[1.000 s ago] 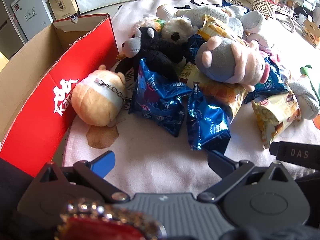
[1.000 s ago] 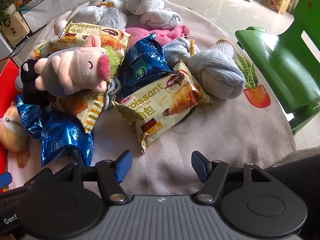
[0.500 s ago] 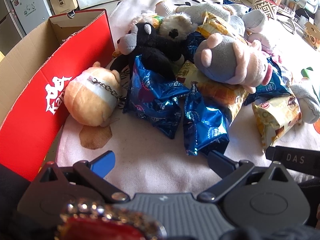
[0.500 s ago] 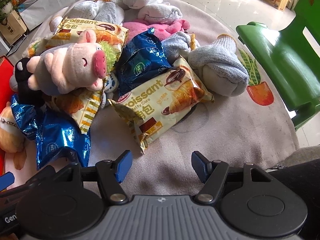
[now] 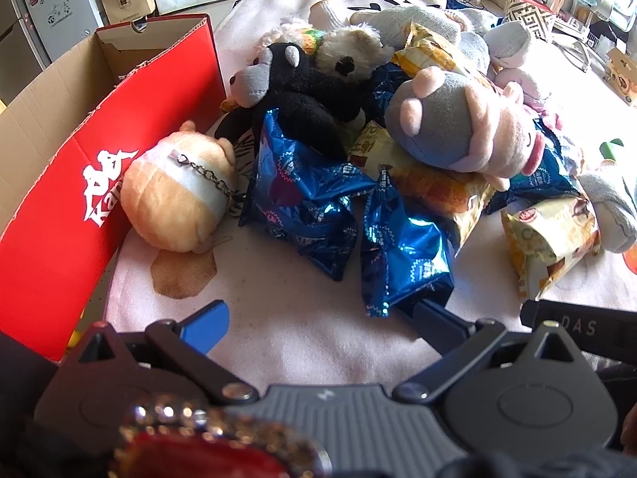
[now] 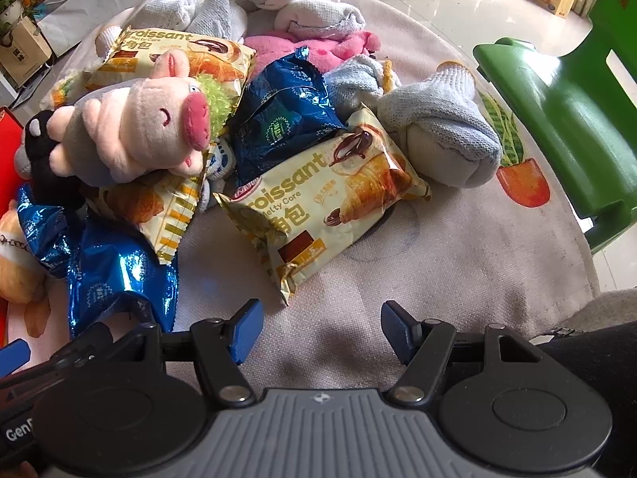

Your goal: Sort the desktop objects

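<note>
Two hand-held grippers point steeply down at a round counter covered with a pale printed cloth (image 6: 458, 279), where a jumbled pile of soft toys, snack packets and rolled socks waits to be sorted.

The left gripper (image 5: 318, 314) has its fingers spread wide with nothing between them. Its right fingertip sits at the lower edge of a crumpled blue foil packet (image 5: 402, 255); whether they touch is unclear. An open red cardboard box (image 5: 99, 159) stands against the counter's left side, probably as the bin for one group of things. A round orange plush with a chain (image 5: 179, 199) lies just beside the box wall.

The right gripper (image 6: 322, 326) also has its fingers spread and empty, hovering over bare cloth just short of a cream croissant packet (image 6: 322, 203). That packet leans on a second blue packet (image 6: 282, 119) and lies beside a pale blue rolled sock (image 6: 446, 135). A pink pig plush (image 6: 143, 127) rests on top of the heap. A green plastic chair (image 6: 557, 91) stands to the right of the counter.

Nothing looks sorted yet; both grippers appear poised to pick the nearest packets.
</note>
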A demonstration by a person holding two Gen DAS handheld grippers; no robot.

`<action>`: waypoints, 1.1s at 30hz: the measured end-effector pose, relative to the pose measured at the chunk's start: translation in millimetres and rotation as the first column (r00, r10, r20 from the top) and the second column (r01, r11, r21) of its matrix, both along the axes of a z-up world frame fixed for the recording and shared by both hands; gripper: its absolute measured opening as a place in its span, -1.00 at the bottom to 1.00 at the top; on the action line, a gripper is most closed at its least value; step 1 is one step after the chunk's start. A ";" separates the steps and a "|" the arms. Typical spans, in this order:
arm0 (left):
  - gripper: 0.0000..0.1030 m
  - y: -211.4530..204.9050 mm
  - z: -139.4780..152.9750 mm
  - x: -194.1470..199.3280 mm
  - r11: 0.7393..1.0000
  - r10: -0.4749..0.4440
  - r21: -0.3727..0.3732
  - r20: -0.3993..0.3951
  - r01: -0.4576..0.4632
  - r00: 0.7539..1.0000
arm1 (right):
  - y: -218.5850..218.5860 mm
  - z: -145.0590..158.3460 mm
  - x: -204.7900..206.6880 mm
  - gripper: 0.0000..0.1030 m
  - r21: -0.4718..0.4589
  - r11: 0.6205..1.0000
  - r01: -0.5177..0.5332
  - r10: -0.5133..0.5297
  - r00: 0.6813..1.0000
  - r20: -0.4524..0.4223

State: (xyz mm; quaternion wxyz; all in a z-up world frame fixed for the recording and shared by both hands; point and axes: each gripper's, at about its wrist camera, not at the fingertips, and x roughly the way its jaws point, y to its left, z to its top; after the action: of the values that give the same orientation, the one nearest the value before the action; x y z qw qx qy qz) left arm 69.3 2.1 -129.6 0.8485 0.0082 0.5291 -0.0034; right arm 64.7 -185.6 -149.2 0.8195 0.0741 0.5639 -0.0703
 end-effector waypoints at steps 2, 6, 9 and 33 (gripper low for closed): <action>0.99 0.5 0.2 0.9 1.000 0.004 -0.006 0.003 -0.003 1.000 | -3.1 1.8 0.3 0.28 0.015 1.000 0.011 -0.011 1.000 0.003; 0.99 6.8 2.4 2.3 0.998 0.030 -0.048 0.013 -0.029 0.999 | -18.1 5.5 0.5 0.28 0.101 0.991 0.083 -0.085 0.996 0.012; 0.99 11.9 4.7 3.3 0.995 0.048 -0.088 0.021 -0.046 0.999 | -29.6 8.8 -0.4 0.28 0.162 0.977 0.141 -0.147 0.989 0.028; 0.99 -4.2 -7.3 18.1 0.991 0.023 -0.133 0.016 -0.021 1.000 | -45.6 9.4 6.9 0.28 0.266 0.937 0.226 -0.246 0.968 0.042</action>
State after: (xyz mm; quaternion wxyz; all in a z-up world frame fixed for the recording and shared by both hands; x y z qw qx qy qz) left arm 87.4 -2.0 -136.9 0.8518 -0.0541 0.5203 -0.0293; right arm 71.6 -231.2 -139.9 0.8088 0.2502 0.5243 -0.0910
